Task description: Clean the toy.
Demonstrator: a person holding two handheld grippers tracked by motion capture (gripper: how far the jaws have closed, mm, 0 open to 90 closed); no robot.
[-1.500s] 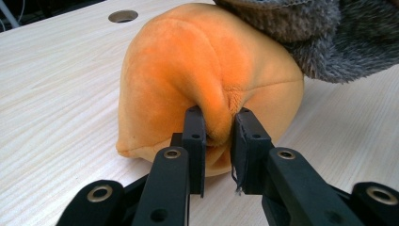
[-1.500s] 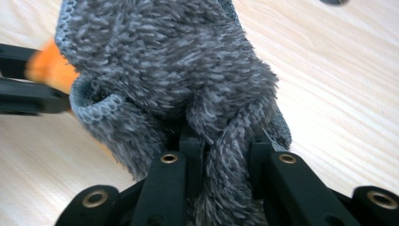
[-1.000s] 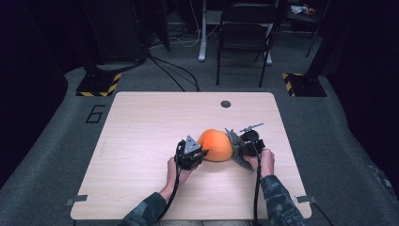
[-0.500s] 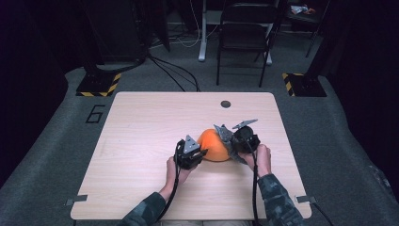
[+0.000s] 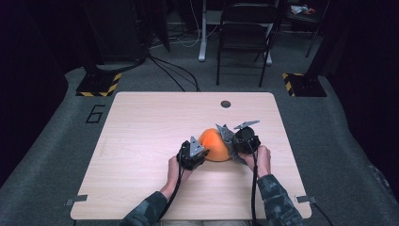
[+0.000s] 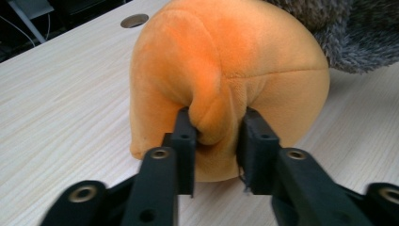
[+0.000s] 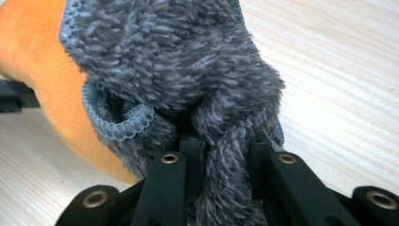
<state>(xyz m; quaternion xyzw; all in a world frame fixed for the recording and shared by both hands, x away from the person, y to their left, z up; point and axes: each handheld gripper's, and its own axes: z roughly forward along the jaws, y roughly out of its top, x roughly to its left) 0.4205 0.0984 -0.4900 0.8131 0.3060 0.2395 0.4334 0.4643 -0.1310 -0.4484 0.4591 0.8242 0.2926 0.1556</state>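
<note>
An orange plush ball (image 5: pixel 212 142) sits on the wooden table (image 5: pixel 141 127), right of the middle. A grey fuzzy cloth (image 5: pixel 227 137) covers its right side. My left gripper (image 5: pixel 202 151) is at the ball's left. In the left gripper view it (image 6: pixel 215 136) pinches a fold of the orange plush (image 6: pixel 226 56) between its pads, and its jaws have just been opening slightly with the fold still between them. My right gripper (image 5: pixel 231 143) is shut on a bunched fold of the grey cloth (image 7: pixel 179 61), held by the right gripper (image 7: pixel 226 150) against the orange plush (image 7: pixel 28 52).
A round cable hole (image 5: pixel 226 104) lies near the table's far edge. Beyond the table stand a black chair (image 5: pixel 244 28) and two yellow-and-black striped floor bases (image 5: pixel 96 84) (image 5: pixel 301 82). The table's left half is bare wood.
My right gripper has risen a little and drawn the grey cloth up along the ball's right side. The left hand has stayed in place.
</note>
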